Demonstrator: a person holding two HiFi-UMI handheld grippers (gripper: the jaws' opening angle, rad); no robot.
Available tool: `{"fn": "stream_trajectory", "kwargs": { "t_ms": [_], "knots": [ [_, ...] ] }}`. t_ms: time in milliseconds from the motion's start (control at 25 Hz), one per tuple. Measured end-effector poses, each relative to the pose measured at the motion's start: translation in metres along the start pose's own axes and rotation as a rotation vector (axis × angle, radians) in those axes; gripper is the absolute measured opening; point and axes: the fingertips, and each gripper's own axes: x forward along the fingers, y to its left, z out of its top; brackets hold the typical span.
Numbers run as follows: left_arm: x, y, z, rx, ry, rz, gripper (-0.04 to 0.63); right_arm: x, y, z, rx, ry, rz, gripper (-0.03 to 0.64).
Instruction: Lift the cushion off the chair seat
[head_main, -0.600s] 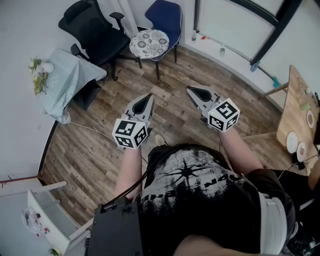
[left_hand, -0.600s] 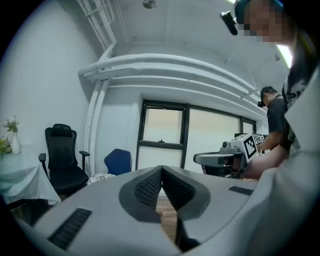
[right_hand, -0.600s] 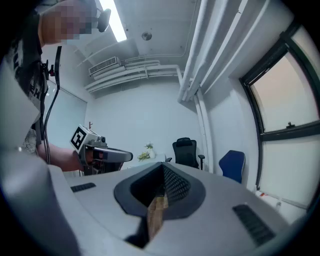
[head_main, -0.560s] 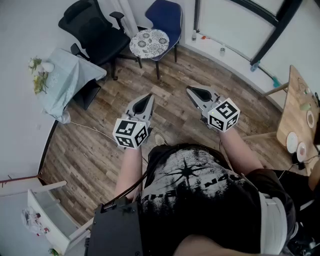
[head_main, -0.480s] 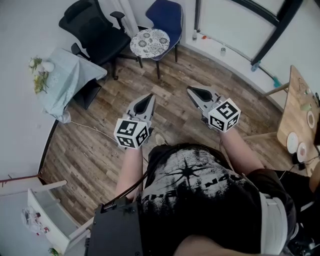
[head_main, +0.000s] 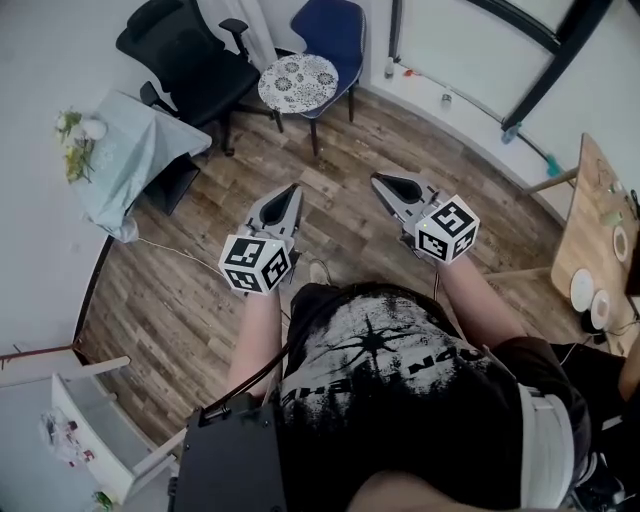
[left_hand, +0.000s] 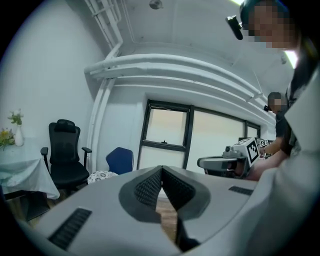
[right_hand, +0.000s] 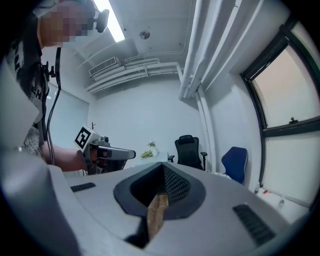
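The wood-plank floor (head_main: 190, 290) runs brown and streaky across a white-walled room, with a dark-framed window (left_hand: 165, 135) along the far side. Against the left wall stands a small table under a pale blue-green cloth (head_main: 140, 150), with a little bunch of flowers (head_main: 72, 135) at its edge. Beside it is a black high-backed office chair (head_main: 185, 60). At the right edge a light wooden table (head_main: 598, 225) carries a few plates.

The round white cushion with a dark lacy pattern (head_main: 298, 80) lies on the seat of the blue padded chair (head_main: 335, 30), in the far corner next to the office chair. It seems to overhang the seat's front edge, though from here I can't be sure. It looks flat and evenly round, its print spread over the whole top.

A person in a black printed T-shirt stands mid-room, well apart from that chair, with both arms held out. The left gripper (head_main: 292, 192) has its ribbed pads pressed together at the tip, with nothing between them. The right gripper (head_main: 380, 181) is likewise closed tight and empty. Both point out over bare floor.
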Motion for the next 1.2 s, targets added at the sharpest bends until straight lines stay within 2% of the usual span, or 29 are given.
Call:
{"fn": "stream_trajectory", "kwargs": {
  "t_ms": [320,520,600,760,1200],
  "knots": [
    [0.017,0.006,0.005,0.008,0.004,-0.017,0.012,0.005,-0.015,0.000,-0.010,0.002,-0.024,0.017],
    [0.034,0.009,0.002,0.066,0.027,-0.022,0.012,0.008,-0.034,-0.003,-0.002,0.004,-0.067,0.017],
    [0.041,0.015,0.002,0.066,0.031,-0.029,0.012,0.013,-0.043,-0.002,-0.012,0.002,-0.088,0.017],
    [0.056,0.034,0.004,0.059,0.037,-0.044,0.012,0.032,-0.057,-0.001,-0.043,0.017,-0.119,0.017],
    [0.110,0.108,0.026,0.061,0.048,-0.118,0.012,0.109,-0.099,0.006,-0.022,0.023,-0.171,0.017]
  ]
}}
